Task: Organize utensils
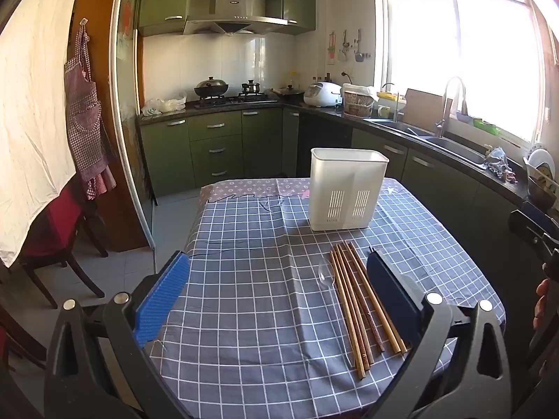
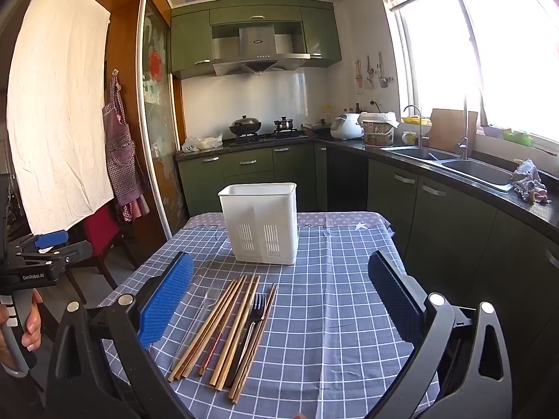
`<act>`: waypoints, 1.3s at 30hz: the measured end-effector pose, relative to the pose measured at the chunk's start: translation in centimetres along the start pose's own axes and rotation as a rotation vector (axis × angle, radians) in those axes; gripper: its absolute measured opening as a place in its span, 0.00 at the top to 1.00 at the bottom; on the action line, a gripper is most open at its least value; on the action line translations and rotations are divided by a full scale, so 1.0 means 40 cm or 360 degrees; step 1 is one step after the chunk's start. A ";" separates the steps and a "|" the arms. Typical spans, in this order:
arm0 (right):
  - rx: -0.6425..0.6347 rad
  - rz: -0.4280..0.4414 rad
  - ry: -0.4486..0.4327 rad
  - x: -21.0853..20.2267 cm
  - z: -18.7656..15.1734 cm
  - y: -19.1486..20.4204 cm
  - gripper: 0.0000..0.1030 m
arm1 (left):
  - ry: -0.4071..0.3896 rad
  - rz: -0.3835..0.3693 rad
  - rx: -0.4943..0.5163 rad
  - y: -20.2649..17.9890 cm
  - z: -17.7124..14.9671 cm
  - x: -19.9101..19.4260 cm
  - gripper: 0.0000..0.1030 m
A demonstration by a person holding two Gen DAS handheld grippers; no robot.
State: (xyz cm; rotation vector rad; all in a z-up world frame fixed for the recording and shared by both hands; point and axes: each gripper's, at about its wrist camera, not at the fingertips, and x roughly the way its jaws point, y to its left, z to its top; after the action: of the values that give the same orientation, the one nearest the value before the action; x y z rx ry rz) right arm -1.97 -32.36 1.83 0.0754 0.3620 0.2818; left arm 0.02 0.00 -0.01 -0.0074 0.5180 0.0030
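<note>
1. The left gripper is hovering over the checked tablecloth with its jaws standing wide and nothing between the pads.
2. The right gripper is likewise hanging wide open and empty, tipped a little downward toward the table.
3. The wooden chopsticks are lying in a loose fan on the cloth; in the right wrist view they are sitting at about seven o'clock from the gap between the jaws, nearer the blue left pad than the right one.
4. A black fork is resting among the sticks, and a clear plastic spoon is lying just beside them on their outer edge.
5. The white utensil holder is standing upright at twelve o'clock, beyond the bundle and apart from it.
6. The sticks are looking light, stiff and smooth, so they are likely to roll or slip; gripping several together near mid-length seems safest.
7. The spoon is appearing thin and hard to see, so it probably needs a gentle pinch on its handle.
</note>
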 end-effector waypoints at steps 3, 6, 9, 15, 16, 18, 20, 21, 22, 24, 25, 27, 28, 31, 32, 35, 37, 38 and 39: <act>0.0004 -0.0006 0.0001 -0.007 0.001 -0.007 0.04 | 0.0009 -0.0001 0.0007 -0.001 0.000 0.001 0.06; -0.0025 -0.0028 0.0014 0.005 0.000 0.004 0.04 | 0.0009 -0.0003 0.0001 -0.001 0.000 0.003 0.06; -0.0017 -0.0029 0.0021 0.008 0.002 0.009 0.04 | 0.0005 -0.0001 0.0004 -0.001 0.000 0.001 0.06; -0.0001 -0.0032 0.0028 0.013 0.000 0.005 0.04 | 0.0009 -0.0003 0.0007 -0.003 -0.001 0.002 0.06; -0.0004 -0.0030 0.0027 0.013 -0.001 0.006 0.04 | 0.0008 -0.0004 0.0006 -0.004 -0.005 0.002 0.06; -0.0011 -0.0026 0.0025 0.014 -0.002 0.010 0.04 | 0.0008 -0.0004 0.0007 -0.004 -0.006 0.002 0.06; -0.0016 -0.0023 0.0026 0.011 -0.001 0.010 0.04 | 0.0010 -0.0003 0.0005 -0.004 -0.005 0.004 0.06; -0.0020 -0.0026 0.0027 0.011 -0.002 0.011 0.04 | 0.0009 -0.0004 0.0005 -0.003 -0.005 0.003 0.06; -0.0022 -0.0029 0.0028 0.010 -0.001 0.011 0.04 | 0.0009 -0.0004 0.0006 -0.004 -0.005 0.003 0.06; -0.0024 -0.0029 0.0030 0.011 -0.001 0.012 0.04 | 0.0010 -0.0004 0.0005 -0.004 -0.005 0.003 0.06; -0.0025 -0.0029 0.0032 0.011 -0.001 0.013 0.04 | 0.0010 -0.0004 0.0004 -0.004 -0.005 0.003 0.06; -0.0025 -0.0029 0.0032 0.014 0.002 0.014 0.04 | 0.0010 -0.0005 0.0004 -0.003 -0.002 0.003 0.06; -0.0028 -0.0027 0.0033 0.014 0.000 0.014 0.04 | 0.0011 -0.0004 0.0004 -0.003 -0.002 0.003 0.06; -0.0031 -0.0028 0.0035 0.015 0.001 0.015 0.04 | 0.0011 -0.0006 0.0002 -0.002 -0.002 0.003 0.06; -0.0030 -0.0026 0.0036 0.016 0.000 0.015 0.04 | 0.0011 -0.0007 0.0002 0.001 -0.006 0.005 0.06; -0.0016 -0.0036 0.0039 0.019 0.000 0.014 0.04 | 0.0011 -0.0006 0.0002 0.000 -0.004 0.003 0.06; 0.0001 -0.0049 0.0054 0.023 0.000 0.011 0.04 | 0.0012 -0.0009 0.0002 -0.002 -0.007 0.007 0.06; 0.0004 -0.0046 0.0058 0.025 -0.001 0.010 0.04 | 0.0012 -0.0008 0.0002 -0.002 -0.007 0.007 0.06; 0.0005 -0.0048 0.0059 0.027 -0.002 0.008 0.04 | 0.0012 -0.0008 0.0002 -0.003 -0.009 0.008 0.06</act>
State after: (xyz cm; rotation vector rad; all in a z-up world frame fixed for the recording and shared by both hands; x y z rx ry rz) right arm -1.12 -31.74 1.43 0.0681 0.3999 0.2533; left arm 0.13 -0.10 -0.47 -0.0073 0.5258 -0.0020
